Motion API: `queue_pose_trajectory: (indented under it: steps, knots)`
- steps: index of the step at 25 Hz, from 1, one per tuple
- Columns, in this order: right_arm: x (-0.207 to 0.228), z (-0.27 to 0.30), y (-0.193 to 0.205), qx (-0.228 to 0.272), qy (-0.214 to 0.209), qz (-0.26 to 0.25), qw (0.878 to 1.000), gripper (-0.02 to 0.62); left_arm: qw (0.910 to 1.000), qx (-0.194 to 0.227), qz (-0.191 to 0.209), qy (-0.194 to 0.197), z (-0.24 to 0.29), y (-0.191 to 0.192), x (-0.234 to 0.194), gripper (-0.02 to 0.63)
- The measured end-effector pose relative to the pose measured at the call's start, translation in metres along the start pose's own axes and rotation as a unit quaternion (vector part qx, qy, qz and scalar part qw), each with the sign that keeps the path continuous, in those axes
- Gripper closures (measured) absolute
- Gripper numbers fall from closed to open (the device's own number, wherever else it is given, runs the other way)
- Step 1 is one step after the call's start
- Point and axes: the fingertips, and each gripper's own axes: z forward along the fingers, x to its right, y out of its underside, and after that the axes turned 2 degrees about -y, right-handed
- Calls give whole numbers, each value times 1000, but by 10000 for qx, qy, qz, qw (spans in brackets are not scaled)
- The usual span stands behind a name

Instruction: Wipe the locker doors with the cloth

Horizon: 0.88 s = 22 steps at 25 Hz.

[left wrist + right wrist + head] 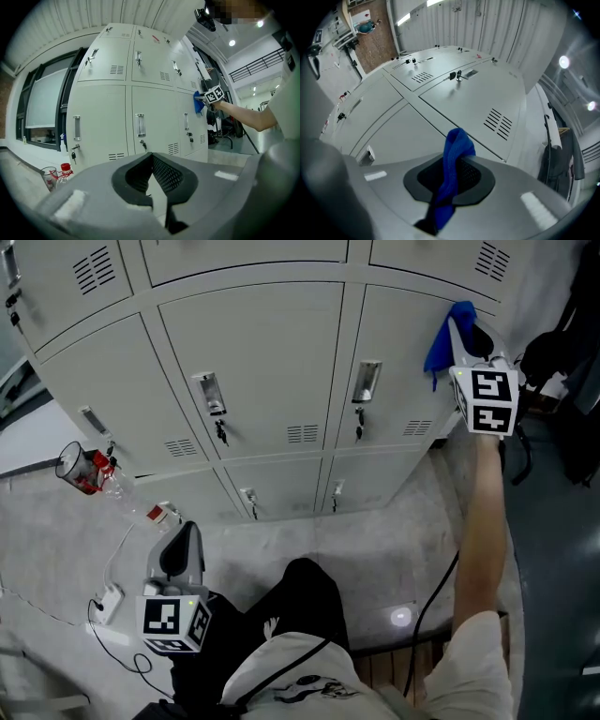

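Observation:
Grey locker doors fill the top of the head view. A blue cloth is pinched in my right gripper, held up at the upper right locker door near its right edge. In the right gripper view the cloth sticks out between the jaws of the right gripper toward the door; I cannot tell whether it touches. My left gripper hangs low at the left, away from the lockers, jaws together with nothing in them. The left gripper view shows the lockers and the cloth far off.
A clear bottle with a red cap and a clear cup stand on the floor by the left lockers. A white power strip with cable lies near my left gripper. Dark bags hang right of the lockers.

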Motion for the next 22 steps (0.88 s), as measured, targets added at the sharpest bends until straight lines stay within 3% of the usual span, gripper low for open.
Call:
queue_pose_trajectory:
  steps: [5, 8, 15, 22]
  knots:
    - [25, -5, 20, -128, 255, 123, 9995, 556, 10000, 5, -2, -4, -5, 3, -1, 611]
    - [15, -16, 4, 76, 242, 225, 9994, 555, 10000, -7, 1, -25, -7, 3, -3, 611]
    - [-80, -30, -59, 648, -509, 77, 9966, 555, 9999, 37, 30, -99, -9, -1, -3, 611]
    - [-165, -4, -55, 547, -1219, 161, 9909, 555, 9998, 105, 72, -122, -14, -7, 2, 611]
